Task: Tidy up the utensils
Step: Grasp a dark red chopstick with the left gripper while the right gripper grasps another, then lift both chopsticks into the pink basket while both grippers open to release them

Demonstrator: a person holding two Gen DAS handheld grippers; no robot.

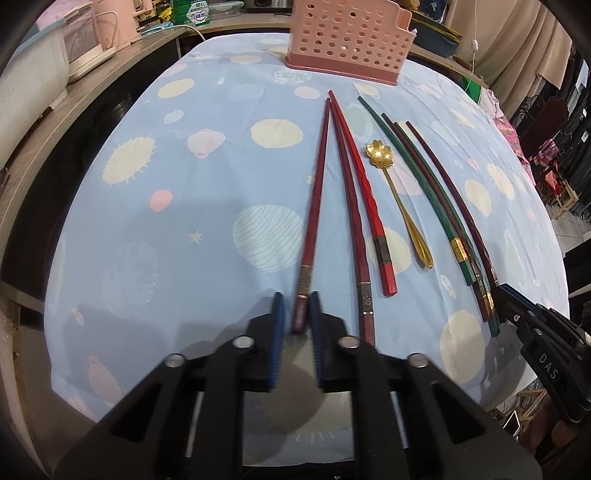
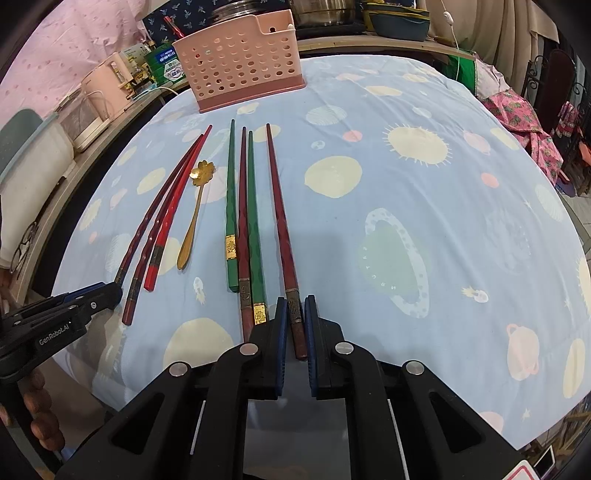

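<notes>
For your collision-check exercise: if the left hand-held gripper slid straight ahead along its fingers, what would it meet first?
The dark red chopstick already between the left hand-held gripper fingers; it would ride along it, roughly toward the pink utensil basket.

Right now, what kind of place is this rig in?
Probably a home kitchen or dining corner: cloth-covered table, pink utensil basket, steel pots and a pink kettle on the counter behind.

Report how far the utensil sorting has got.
Done: nothing; the pink holder looks empty. In hand: the left hand-held gripper straddles the leftmost dark red chopstick; the right hand-held gripper straddles the rightmost one. Left: every chopstick and the gold spoon lie on the cloth.
</notes>
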